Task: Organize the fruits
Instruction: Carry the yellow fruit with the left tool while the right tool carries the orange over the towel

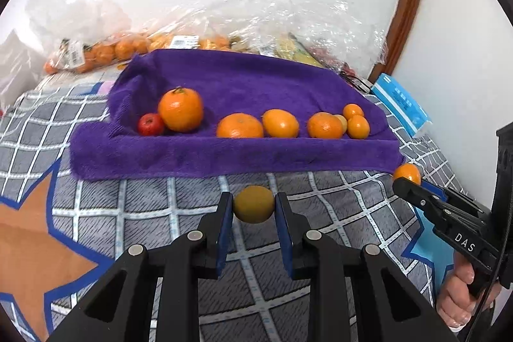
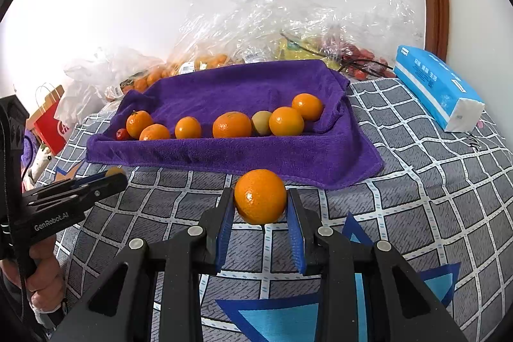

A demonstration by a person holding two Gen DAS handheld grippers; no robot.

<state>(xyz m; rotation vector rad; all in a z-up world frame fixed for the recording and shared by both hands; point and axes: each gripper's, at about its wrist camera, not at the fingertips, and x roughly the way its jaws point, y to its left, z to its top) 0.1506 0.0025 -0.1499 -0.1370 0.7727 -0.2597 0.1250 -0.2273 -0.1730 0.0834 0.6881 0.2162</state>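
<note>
A purple towel (image 1: 243, 85) lies on the bed with a row of several oranges, such as a large one (image 1: 180, 108), a small red fruit (image 1: 150, 124) at its left end and a yellowish fruit (image 2: 262, 122) among them. My left gripper (image 1: 253, 204) is shut on a yellow-green fruit (image 1: 254, 204) just above the bedspread, in front of the towel. My right gripper (image 2: 260, 197) is shut on an orange (image 2: 260, 196) near the towel's front right corner; it also shows in the left wrist view (image 1: 406, 173). The towel also shows in the right wrist view (image 2: 243, 85).
Clear plastic bags (image 1: 256, 15) with more oranges and other fruit lie behind the towel against the wall. A blue tissue pack (image 2: 436, 85) lies at the right. A red paper bag (image 2: 51, 117) stands at the left. The checked bedspread (image 1: 160, 213) spreads in front.
</note>
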